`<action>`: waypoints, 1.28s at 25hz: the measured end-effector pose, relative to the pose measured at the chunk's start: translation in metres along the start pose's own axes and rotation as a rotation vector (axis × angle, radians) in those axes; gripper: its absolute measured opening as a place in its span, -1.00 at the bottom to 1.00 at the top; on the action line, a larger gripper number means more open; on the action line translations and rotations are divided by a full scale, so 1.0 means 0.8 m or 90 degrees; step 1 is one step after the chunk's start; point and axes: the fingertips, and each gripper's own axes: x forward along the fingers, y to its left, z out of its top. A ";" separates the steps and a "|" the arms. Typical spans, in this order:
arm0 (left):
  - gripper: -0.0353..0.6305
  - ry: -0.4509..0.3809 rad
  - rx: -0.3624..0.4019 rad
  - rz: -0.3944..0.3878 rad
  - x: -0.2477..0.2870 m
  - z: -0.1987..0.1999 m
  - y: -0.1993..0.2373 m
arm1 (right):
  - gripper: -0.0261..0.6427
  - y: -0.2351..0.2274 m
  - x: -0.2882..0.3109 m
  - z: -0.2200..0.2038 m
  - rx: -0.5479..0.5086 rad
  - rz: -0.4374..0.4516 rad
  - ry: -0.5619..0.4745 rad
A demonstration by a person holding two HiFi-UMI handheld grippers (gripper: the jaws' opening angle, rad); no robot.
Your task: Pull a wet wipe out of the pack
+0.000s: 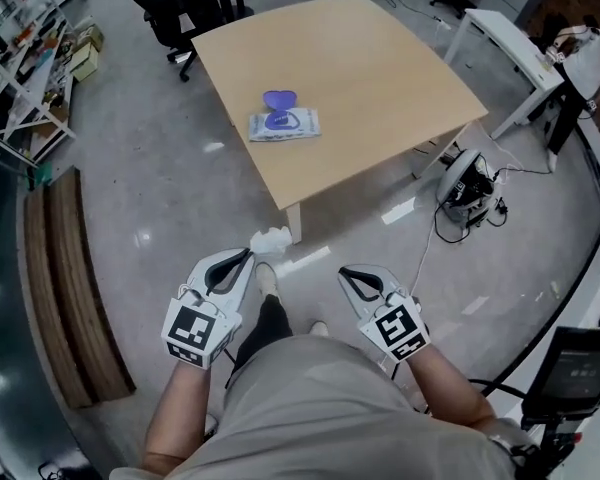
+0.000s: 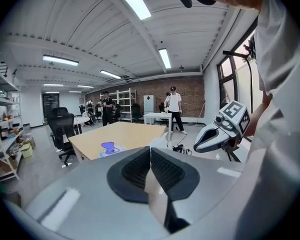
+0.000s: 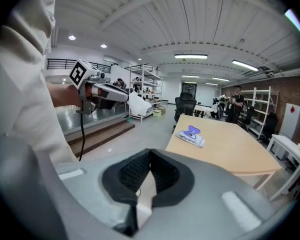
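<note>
The wet wipe pack [image 1: 285, 125] lies on the wooden table [image 1: 380, 78] with its purple lid [image 1: 278, 99] flipped open; it also shows small in both gripper views [image 2: 110, 149] [image 3: 192, 138]. Both grippers are well back from the table, close to the person's body. My left gripper [image 1: 248, 255] is shut on a crumpled white wipe [image 1: 272, 238], which sticks out past its tips. From the right gripper view the wipe [image 3: 139, 104] hangs at the left gripper [image 3: 126, 98]. My right gripper [image 1: 344, 272] is shut with nothing in it.
A black office chair [image 1: 185, 8] stands behind the table. Shelving [image 1: 20, 58] and wooden steps [image 1: 75, 288] line the left side. A white desk [image 1: 505, 43] and a floor device with cables [image 1: 470, 183] are on the right. People stand far off [image 2: 174, 109].
</note>
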 end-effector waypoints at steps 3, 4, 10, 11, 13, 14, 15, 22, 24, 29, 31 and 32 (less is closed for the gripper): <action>-0.86 0.024 0.007 0.010 -0.036 -0.013 -0.044 | -0.91 0.024 -0.034 -0.009 -0.001 0.016 -0.018; -0.86 0.035 0.010 0.012 -0.045 -0.015 -0.054 | -0.91 0.029 -0.043 -0.010 0.001 0.017 -0.023; -0.86 0.054 0.032 -0.001 -0.070 -0.018 -0.098 | -0.91 0.059 -0.087 -0.021 0.031 0.009 -0.041; -0.86 0.049 0.040 -0.008 -0.072 -0.017 -0.106 | -0.91 0.066 -0.092 -0.024 0.033 0.008 -0.040; -0.86 0.038 0.051 -0.021 -0.080 -0.013 -0.117 | -0.91 0.082 -0.101 -0.027 0.030 0.006 -0.038; -0.86 0.032 0.056 -0.026 -0.086 -0.012 -0.121 | -0.91 0.090 -0.103 -0.026 0.027 0.005 -0.038; -0.86 0.027 0.059 -0.031 -0.092 -0.012 -0.123 | -0.91 0.099 -0.104 -0.023 0.023 0.003 -0.038; -0.86 -0.003 0.064 -0.039 -0.186 -0.025 -0.119 | -0.91 0.185 -0.096 0.021 0.012 -0.006 -0.044; -0.86 0.000 0.073 -0.040 -0.198 -0.028 -0.121 | -0.91 0.195 -0.095 0.029 0.009 0.000 -0.043; -0.86 -0.005 0.061 -0.049 -0.277 -0.054 -0.116 | -0.91 0.271 -0.095 0.055 0.001 -0.004 -0.047; -0.86 -0.013 0.059 -0.058 -0.310 -0.065 -0.117 | -0.91 0.305 -0.097 0.060 0.007 -0.011 -0.050; -0.86 -0.015 0.058 -0.063 -0.320 -0.069 -0.118 | -0.91 0.317 -0.098 0.061 0.006 -0.015 -0.051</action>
